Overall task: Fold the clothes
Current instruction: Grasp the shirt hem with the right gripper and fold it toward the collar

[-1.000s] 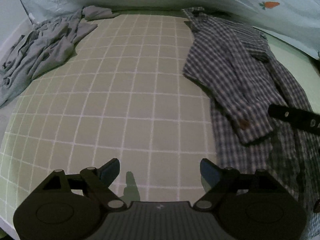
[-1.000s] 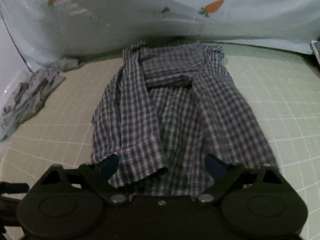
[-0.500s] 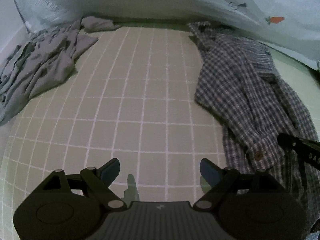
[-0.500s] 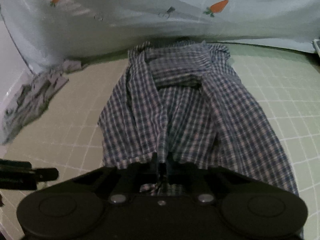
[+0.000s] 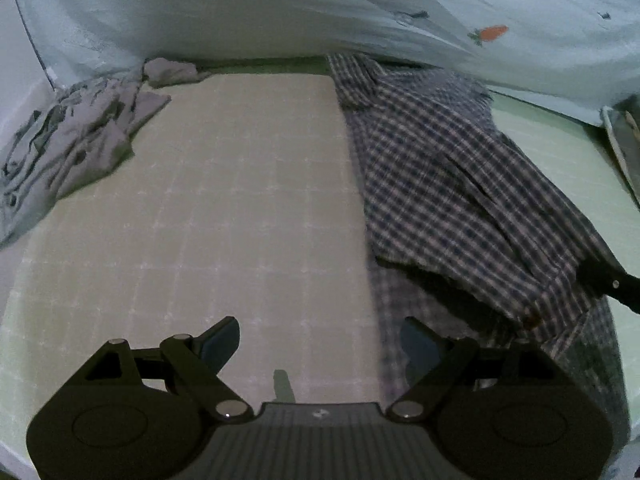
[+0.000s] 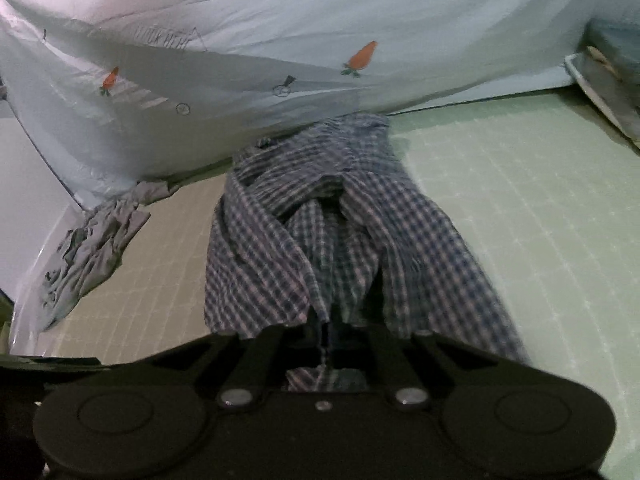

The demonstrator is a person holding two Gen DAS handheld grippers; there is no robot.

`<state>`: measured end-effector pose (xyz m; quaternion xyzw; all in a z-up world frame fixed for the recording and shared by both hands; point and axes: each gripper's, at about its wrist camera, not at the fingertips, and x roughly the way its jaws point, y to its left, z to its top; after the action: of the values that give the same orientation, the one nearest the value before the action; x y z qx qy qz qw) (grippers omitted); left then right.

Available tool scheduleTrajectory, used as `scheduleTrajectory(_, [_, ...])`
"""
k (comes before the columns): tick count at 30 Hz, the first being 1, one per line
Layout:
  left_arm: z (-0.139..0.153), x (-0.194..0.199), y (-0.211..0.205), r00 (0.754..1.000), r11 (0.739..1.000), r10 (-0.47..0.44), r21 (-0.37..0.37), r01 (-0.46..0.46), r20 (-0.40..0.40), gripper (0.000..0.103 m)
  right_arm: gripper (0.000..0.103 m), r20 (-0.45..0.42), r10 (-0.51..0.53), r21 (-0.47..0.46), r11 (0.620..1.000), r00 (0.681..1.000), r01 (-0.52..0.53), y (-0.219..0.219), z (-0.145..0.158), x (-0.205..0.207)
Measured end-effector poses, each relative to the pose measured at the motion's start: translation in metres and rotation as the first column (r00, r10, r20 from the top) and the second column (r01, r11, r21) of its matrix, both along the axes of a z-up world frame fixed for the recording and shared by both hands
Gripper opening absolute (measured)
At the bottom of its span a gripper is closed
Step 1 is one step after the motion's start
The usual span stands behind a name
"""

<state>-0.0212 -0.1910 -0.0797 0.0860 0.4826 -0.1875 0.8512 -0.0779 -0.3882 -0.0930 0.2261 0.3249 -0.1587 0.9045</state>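
Right fingers clamped on shirt hem; left fingers spread, empty.

Blue-and-white checked cotton shirt (image 6: 304, 240) lies lengthwise on pale green gridded mat (image 5: 248, 208), near hem pinched by right gripper (image 6: 323, 334). Left gripper (image 5: 320, 344) hovers beside it. Crumpled grey garment (image 5: 76, 148) far left.

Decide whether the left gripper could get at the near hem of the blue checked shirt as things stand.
Probably yes: the left gripper is open and empty, the blue checked shirt hem lies by its right finger, and nothing blocks it.
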Motion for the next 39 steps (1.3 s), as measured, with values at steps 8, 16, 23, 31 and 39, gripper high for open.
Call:
scheduleTrajectory(8, [-0.004,-0.042,-0.013,0.999,1.0,0.022,0.014,-0.022,-0.034,0.088,0.017,-0.051,0.095,0.005,0.995,0.994,-0.095,-0.005,-0.007,-0.012])
scheduleTrajectory(16, [-0.005,-0.026,0.006,0.986,0.988,0.157,-0.006,-0.157,-0.05,0.088,0.055,-0.013,0.065,-0.009,0.998,0.998,-0.065,-0.027,0.002,0.004])
scheduleTrajectory(23, [-0.009,0.026,-0.001,0.986,0.986,0.163,-0.016,-0.164,-0.047,0.088,0.066,0.003,-0.052,0.032,0.998,0.999,0.051,-0.089,0.004,0.067])
scheduleTrajectory(31, [-0.023,0.127,-0.017,0.988,0.988,0.15,-0.038,-0.152,-0.046,0.088,0.071,-0.041,-0.08,0.097,0.992,0.996,0.084,-0.168,-0.019,0.195])
scheduleTrajectory(39, [-0.034,0.195,-0.027,0.989,0.989,0.14,-0.034,-0.141,-0.044,0.088,0.005,-0.115,-0.038,0.23,0.971,0.993,0.064,-0.224,-0.073,0.308])
